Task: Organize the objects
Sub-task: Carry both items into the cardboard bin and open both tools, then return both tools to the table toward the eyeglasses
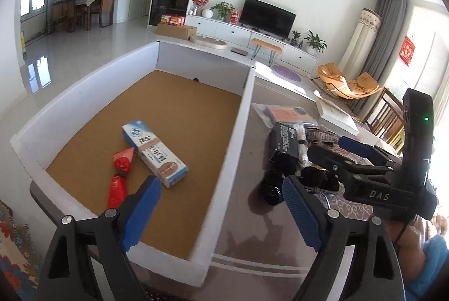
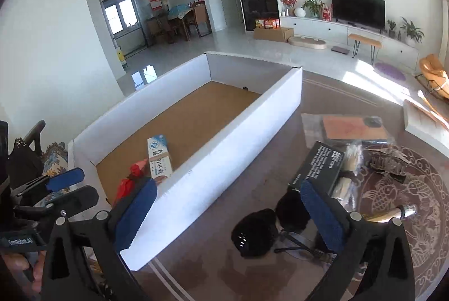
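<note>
A white open box (image 1: 230,155) with a cork floor stands on the table. Inside it lie a blue-and-white carton (image 1: 154,152) and a red packet (image 1: 120,174). My left gripper (image 1: 221,211) hangs open over the box's near right wall, nothing between its blue pads. My right gripper (image 2: 228,216) is open too, above the table beside the box (image 2: 224,149), with a round black object (image 2: 255,233) below it. The carton (image 2: 160,157) and red packet (image 2: 132,177) show past its left finger. Each gripper appears in the other's view: right (image 1: 325,147), left (image 2: 87,185).
On the patterned tablecloth (image 2: 252,174) right of the box lie a black box (image 2: 325,166), a pink card in plastic (image 2: 350,127), a dark patterned packet (image 2: 387,160), a brush (image 2: 393,214) and a white book (image 2: 423,118). A person's hand (image 2: 16,264) holds the left gripper.
</note>
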Motion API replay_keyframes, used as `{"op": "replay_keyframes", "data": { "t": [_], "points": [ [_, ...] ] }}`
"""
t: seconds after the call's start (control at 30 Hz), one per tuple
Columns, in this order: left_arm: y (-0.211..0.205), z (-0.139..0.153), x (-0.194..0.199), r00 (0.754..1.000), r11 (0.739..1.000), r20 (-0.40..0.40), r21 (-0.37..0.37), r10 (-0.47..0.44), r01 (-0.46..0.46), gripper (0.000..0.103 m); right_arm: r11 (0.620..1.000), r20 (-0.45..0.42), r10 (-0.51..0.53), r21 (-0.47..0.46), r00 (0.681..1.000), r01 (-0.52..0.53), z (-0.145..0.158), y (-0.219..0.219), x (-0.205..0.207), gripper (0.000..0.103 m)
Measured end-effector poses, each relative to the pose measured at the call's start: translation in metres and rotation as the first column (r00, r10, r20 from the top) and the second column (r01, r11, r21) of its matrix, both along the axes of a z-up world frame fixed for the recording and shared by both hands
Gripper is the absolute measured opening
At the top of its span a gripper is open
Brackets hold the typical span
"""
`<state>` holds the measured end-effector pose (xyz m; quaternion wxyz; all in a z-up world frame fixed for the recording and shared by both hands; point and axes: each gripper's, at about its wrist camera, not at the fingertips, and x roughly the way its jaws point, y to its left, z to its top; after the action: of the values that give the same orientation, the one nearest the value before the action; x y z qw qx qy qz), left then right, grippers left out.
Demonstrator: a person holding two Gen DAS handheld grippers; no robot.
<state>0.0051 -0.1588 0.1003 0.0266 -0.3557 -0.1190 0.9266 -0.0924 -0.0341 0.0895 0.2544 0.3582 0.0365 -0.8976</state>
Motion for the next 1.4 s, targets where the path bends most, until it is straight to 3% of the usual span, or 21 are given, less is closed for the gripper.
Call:
{"op": "replay_keyframes", "data": {
  "t": [0.07, 0.17, 0.3, 0.4, 0.7, 0.97, 1.4],
  "points": [
    [0.045, -0.007, 0.012, 0.996, 0.996, -0.008, -0.006, -0.087, 0.087, 0.103, 0.994, -0.045, -0.067, 0.084, 0.997, 0.071, -0.011, 0.043, 0.018, 0.103],
    [0.099, -0.043, 0.011, 0.984, 0.986, 0.067, -0.023, -0.164, 0.166, 0.103, 0.967, -0.049, -0.164, 0.188, 0.985, 0.170, -0.035, 0.110, 0.034, 0.103],
    [0.143, -0.096, -0.008, 0.972, 0.985, 0.185, -0.068, -0.145, 0.160, 0.103, 0.931, 0.024, -0.268, 0.262, 0.963, 0.253, -0.076, 0.177, 0.048, 0.103],
    [0.158, -0.114, -0.016, 0.973, 0.983, 0.204, -0.123, -0.112, 0.139, 0.103, 0.920, 0.054, -0.311, 0.268, 0.949, 0.286, -0.097, 0.205, 0.055, 0.103],
    [0.163, -0.134, -0.020, 0.975, 0.965, 0.211, -0.232, -0.069, 0.119, 0.103, 0.918, 0.090, -0.337, 0.254, 0.937, 0.305, -0.123, 0.216, 0.049, 0.103],
    [0.164, -0.134, -0.021, 0.978, 0.965, 0.193, -0.233, -0.079, 0.123, 0.103, 0.924, 0.133, -0.347, 0.217, 0.928, 0.314, -0.127, 0.223, 0.045, 0.103],
    [0.162, -0.134, -0.013, 0.981, 0.961, 0.161, -0.237, -0.106, 0.143, 0.103, 0.923, 0.131, -0.350, 0.219, 0.928, 0.317, -0.126, 0.222, 0.045, 0.103]
  ]
}}
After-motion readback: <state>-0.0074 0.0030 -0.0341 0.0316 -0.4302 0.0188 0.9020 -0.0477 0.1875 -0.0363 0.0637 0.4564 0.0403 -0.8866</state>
